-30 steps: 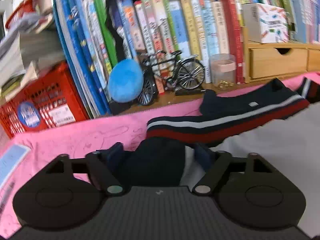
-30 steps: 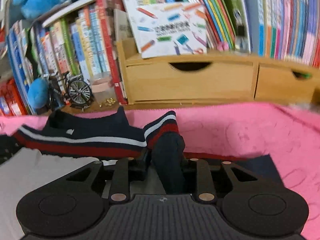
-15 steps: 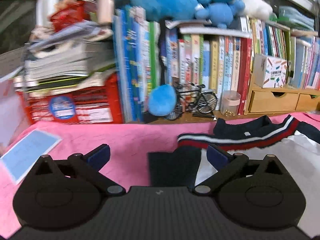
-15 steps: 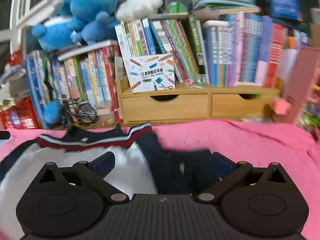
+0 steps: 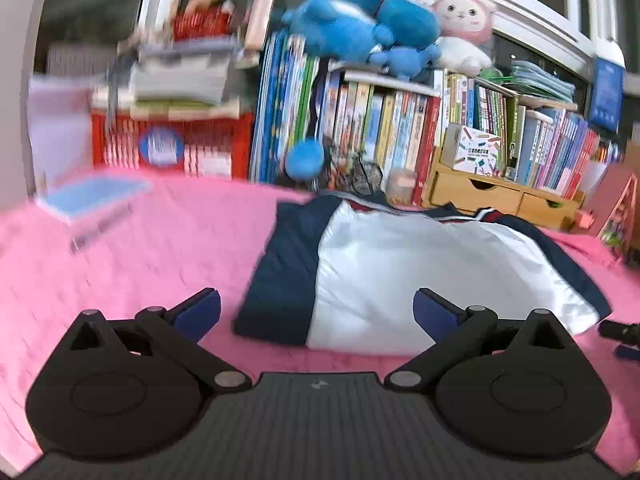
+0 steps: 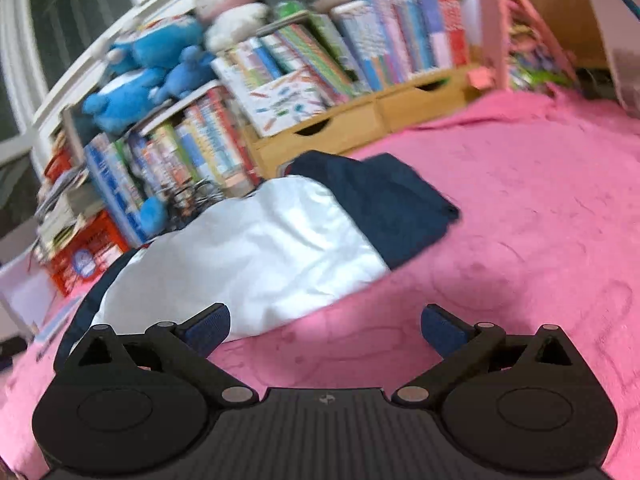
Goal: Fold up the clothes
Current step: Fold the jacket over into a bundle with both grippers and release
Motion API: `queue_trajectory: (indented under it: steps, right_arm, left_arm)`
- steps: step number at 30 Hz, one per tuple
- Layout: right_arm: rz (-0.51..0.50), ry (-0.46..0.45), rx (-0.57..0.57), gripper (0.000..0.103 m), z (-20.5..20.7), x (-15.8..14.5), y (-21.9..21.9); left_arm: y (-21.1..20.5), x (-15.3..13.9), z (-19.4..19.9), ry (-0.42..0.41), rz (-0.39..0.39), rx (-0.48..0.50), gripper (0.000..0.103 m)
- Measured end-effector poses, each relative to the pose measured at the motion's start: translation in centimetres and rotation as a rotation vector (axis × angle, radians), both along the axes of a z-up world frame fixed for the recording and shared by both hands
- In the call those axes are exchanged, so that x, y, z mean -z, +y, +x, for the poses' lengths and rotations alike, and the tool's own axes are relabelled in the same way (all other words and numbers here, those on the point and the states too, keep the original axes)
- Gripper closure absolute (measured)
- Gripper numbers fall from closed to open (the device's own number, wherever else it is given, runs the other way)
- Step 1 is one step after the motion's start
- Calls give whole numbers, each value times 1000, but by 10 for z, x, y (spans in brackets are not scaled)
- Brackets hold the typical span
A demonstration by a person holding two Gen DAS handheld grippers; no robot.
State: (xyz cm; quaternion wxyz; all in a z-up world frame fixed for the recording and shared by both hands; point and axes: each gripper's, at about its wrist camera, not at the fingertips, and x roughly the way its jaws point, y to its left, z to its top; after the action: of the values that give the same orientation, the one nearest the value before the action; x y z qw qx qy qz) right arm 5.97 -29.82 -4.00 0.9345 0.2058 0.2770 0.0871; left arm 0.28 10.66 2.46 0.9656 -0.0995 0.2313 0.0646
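Seemingly part-folded: white and navy garment (image 5: 420,276) lying flat on pink-covered tabletop (image 5: 160,248), navy sleeves tucked along both sides, though blur hides the edges. Left gripper (image 5: 316,312) and right gripper (image 6: 326,328) spread wide, holding nothing. Lengthwise fold perhaps left.
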Motion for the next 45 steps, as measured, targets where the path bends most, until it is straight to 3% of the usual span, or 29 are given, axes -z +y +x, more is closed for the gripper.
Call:
queue_trajectory:
  steps: [4, 8, 12, 16, 23, 29, 33, 41, 45]
  right_arm:
    - [120, 13, 61, 0, 12, 3, -22]
    - [191, 17, 107, 0, 32, 8, -36]
    - [190, 3, 130, 0, 50, 12, -40]
    - [151, -6, 128, 0, 58, 13, -36]
    - [185, -16, 122, 0, 58, 15, -42]
    - [179, -13, 112, 0, 62, 14, -41]
    - [178, -13, 114, 0, 62, 12, -37]
    - [190, -15, 115, 0, 61, 11, -37]
    - [227, 12, 108, 0, 76, 10, -40]
  left_arm:
    - [25, 10, 15, 124, -178, -83, 0]
    - [49, 30, 19, 169, -361, -140, 0]
    - [57, 29, 34, 171, -402, -155, 0]
    - [57, 28, 59, 168, -394, -162, 0]
    - [52, 30, 76, 147, -377, -168, 0]
    - [59, 28, 73, 146, -490, -136, 0]
    - [69, 24, 33, 77, -705, -63, 0]
    - [65, 38, 51, 105, -731, -75, 0]
    - [48, 34, 71, 110, -582, -101, 0]
